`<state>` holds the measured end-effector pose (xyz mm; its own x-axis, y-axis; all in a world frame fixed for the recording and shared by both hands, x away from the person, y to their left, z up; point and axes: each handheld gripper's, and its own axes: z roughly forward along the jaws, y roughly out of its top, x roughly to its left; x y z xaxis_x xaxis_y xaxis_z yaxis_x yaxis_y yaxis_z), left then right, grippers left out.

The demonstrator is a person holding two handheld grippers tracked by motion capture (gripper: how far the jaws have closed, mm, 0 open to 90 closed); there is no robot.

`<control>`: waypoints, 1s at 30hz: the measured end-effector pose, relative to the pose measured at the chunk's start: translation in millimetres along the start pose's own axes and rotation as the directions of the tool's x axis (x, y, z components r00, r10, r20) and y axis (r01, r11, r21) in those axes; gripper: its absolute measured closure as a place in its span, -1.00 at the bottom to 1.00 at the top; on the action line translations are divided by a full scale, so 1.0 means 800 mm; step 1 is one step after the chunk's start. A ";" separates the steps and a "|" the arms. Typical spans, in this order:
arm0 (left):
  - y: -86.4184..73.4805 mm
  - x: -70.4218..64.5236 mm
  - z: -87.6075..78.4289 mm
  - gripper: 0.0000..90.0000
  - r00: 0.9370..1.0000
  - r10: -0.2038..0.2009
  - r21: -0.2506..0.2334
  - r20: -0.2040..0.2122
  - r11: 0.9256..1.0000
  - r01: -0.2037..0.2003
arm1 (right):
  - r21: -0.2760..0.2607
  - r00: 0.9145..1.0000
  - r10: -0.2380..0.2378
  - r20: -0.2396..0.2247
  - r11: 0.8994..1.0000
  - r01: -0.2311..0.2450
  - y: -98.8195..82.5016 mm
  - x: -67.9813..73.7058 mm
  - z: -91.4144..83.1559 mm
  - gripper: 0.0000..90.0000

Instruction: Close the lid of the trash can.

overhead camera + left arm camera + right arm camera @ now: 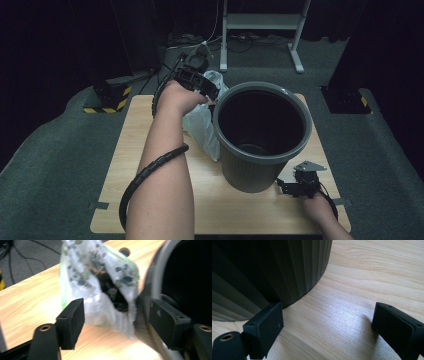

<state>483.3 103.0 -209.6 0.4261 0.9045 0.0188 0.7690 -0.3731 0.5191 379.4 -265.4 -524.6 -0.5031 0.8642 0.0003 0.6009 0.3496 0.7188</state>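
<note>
On the light wooden desk [150, 165], a crumpled translucent plastic bag [100, 290] leans against the ribbed grey plastic bin [262, 135], apparently meant as its liner; the left gripper [116, 320] stands wide around it, not pinching, while the right gripper [327, 330] waits wide, nothing between its jaws, at the bin's base, likely to steady it

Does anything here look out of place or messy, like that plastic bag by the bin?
Yes. The plastic bag sits crumpled on the table, slumped against the outside of the bin rather than lining it or lying inside. Its mouth gapes open between the left gripper fingers, which are spread and not pinching it. Nothing looks spilled or broken.
</note>
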 end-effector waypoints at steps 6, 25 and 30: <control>-0.017 0.021 0.000 -0.51 1.000 -0.007 -0.018 -0.025 1.000 0.007 | 0.000 1.000 -0.002 0.000 1.000 0.002 0.000 0.000 0.000 -0.78; -0.073 0.066 0.016 -0.69 0.996 -0.058 -0.019 -0.062 0.998 0.057 | -0.002 1.000 -0.006 0.000 1.000 0.006 0.000 -0.001 0.000 -0.78; -0.087 0.076 0.021 -0.69 0.995 -0.076 -0.024 -0.072 0.997 0.074 | -0.002 1.000 -0.005 0.001 1.000 0.005 0.000 -0.001 0.000 -0.78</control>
<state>463.4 180.2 -259.4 0.3310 0.9428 0.0408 0.7871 -0.2997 0.5391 379.8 -265.8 -524.8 -0.5058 0.8627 -0.0043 0.5970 0.3536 0.7201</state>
